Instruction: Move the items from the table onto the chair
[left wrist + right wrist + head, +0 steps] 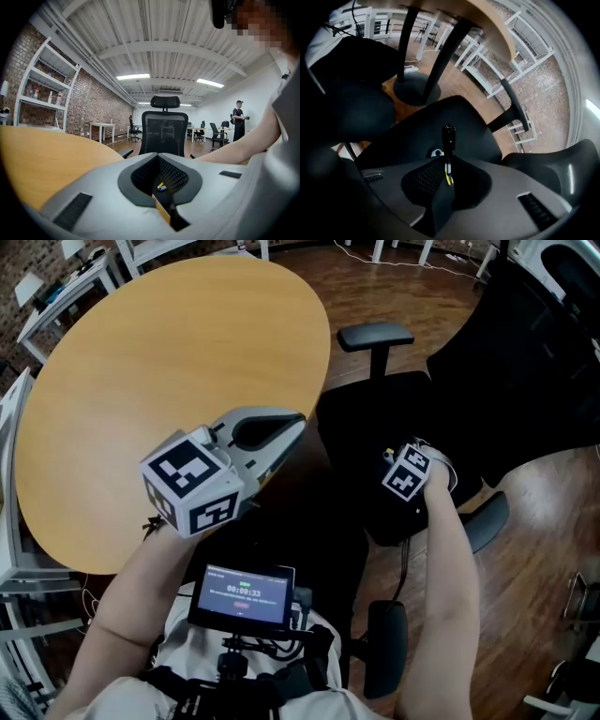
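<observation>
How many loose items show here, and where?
2. A thin black pen is clamped in the right tongs over the chair seat; a small round thing lies on that seat. The table shows none; others may be hidden.

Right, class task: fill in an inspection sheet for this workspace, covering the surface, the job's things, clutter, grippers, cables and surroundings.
surface: round wooden table, top bare in the head view; black office chair beside it.
job's things: thin black item held over the chair seat; small round thing lying on the seat.
clutter: nothing seen.
grippers: right gripper, fingers shut on the thin black item; left gripper, fingers together, at the table edge.
cables: white cable on the floor beyond the chair.
surroundings: brick wall, white shelves, a person standing far off.
</observation>
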`<state>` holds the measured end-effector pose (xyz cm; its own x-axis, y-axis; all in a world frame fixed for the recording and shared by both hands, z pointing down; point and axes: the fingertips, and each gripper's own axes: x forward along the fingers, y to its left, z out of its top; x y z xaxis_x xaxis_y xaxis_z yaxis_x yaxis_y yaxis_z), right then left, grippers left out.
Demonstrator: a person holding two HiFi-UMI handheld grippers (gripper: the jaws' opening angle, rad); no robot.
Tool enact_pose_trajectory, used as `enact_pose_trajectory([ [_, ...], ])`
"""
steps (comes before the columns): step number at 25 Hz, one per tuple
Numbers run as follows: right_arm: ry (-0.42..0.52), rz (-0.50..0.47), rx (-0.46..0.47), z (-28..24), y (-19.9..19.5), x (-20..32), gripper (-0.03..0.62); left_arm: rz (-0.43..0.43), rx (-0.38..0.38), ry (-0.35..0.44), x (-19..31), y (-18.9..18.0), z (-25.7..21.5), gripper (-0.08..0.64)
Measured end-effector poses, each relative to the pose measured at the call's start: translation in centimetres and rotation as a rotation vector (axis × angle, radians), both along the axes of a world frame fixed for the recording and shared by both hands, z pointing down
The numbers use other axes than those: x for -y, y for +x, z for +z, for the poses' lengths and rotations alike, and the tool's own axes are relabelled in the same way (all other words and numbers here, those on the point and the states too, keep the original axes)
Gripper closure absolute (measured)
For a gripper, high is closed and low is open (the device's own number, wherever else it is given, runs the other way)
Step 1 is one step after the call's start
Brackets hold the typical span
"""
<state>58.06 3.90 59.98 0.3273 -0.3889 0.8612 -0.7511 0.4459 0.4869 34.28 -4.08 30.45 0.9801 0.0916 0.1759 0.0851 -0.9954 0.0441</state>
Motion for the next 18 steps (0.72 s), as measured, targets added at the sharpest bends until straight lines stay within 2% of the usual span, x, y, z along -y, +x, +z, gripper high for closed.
enact_pose_trajectory([
  [5,-0.122,0.046,-0.074,3.3,3.4,-0.3,0.543,-0.004,-0.003,-0.001,0.3,0.2,-0.1,0.554],
  [9,-0.178,0.075,-0.08,4.8,4.4,-0.9,0.543,0.008,-0.01,0.001,0.5,0.0,-0.2,0.554],
  [12,-0.186,0.084,-0.079,5.1,4.9,-0.7,0.538,0.008,-0.013,0.006,0.6,-0.1,-0.4,0.554],
  [15,-0.188,0.099,-0.074,5.0,4.9,-0.8,0.442,0.01,-0.013,0.007,0.7,-0.2,-0.4,0.554],
  [18,-0.146,0.096,-0.08,3.3,4.9,-0.6,0.442,0.011,-0.016,0.005,0.7,-0.2,-0.4,0.554],
])
